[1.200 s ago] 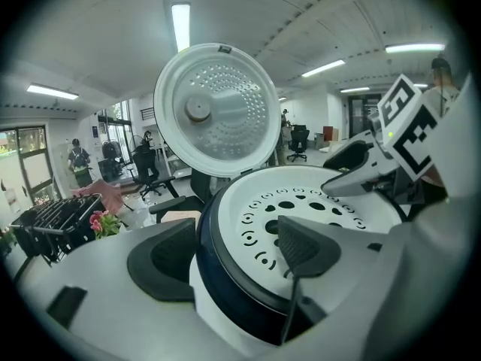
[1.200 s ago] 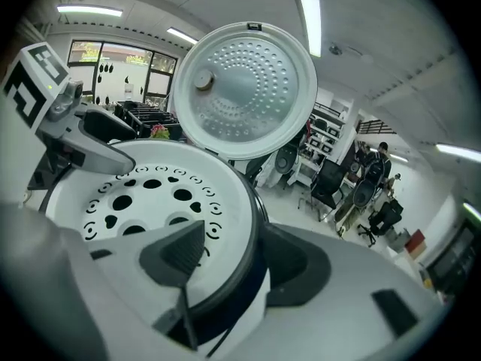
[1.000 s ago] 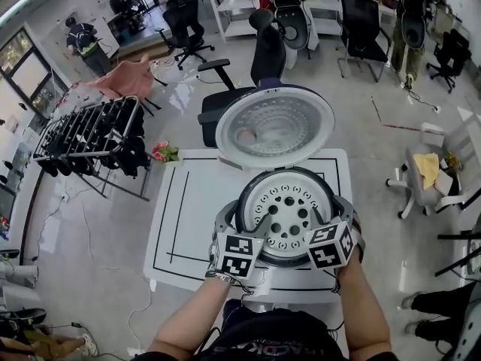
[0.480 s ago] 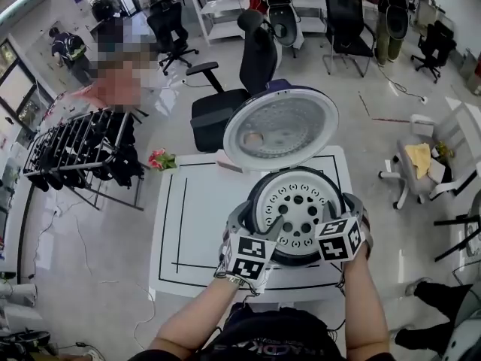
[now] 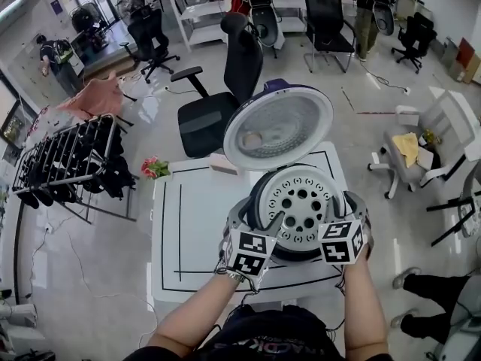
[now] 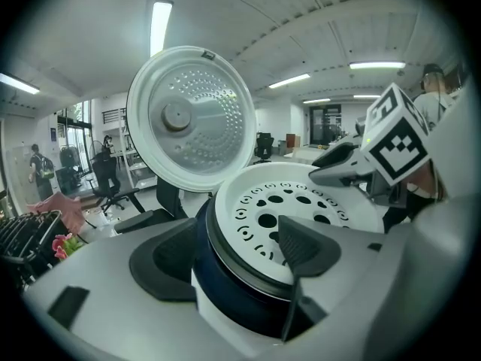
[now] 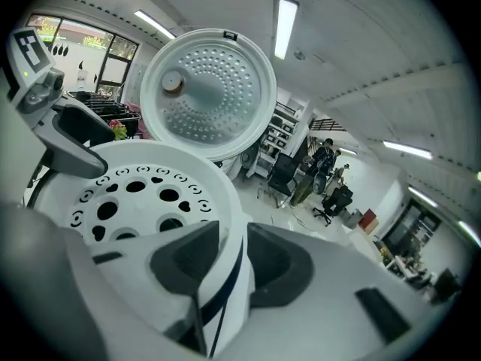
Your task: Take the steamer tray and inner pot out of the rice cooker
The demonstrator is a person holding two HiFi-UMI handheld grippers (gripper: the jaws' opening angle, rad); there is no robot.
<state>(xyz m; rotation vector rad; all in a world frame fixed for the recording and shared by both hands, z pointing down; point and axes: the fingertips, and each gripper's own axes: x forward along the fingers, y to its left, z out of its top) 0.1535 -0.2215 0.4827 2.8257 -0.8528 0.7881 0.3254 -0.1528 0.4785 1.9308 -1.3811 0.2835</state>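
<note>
Left hand-held gripper [image 5: 257, 218], tilted down on an outstretched forearm, holds its jaws apart astride the rim of the round white-and-navy rice cooker [image 5: 254, 194]. Right hand-held gripper [image 5: 337, 210] mirrors it, its jaws closing around the opposite rim. The white perforated round plastic steamer tray [image 5: 301, 200] lies flat, face up, in the cooker's mouth on the white counter [image 5: 195, 224].

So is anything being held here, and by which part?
Nothing is gripped yet. The left gripper straddles the steamer tray at its left rim, jaws open; the right gripper straddles its right rim, jaws closing.
</note>
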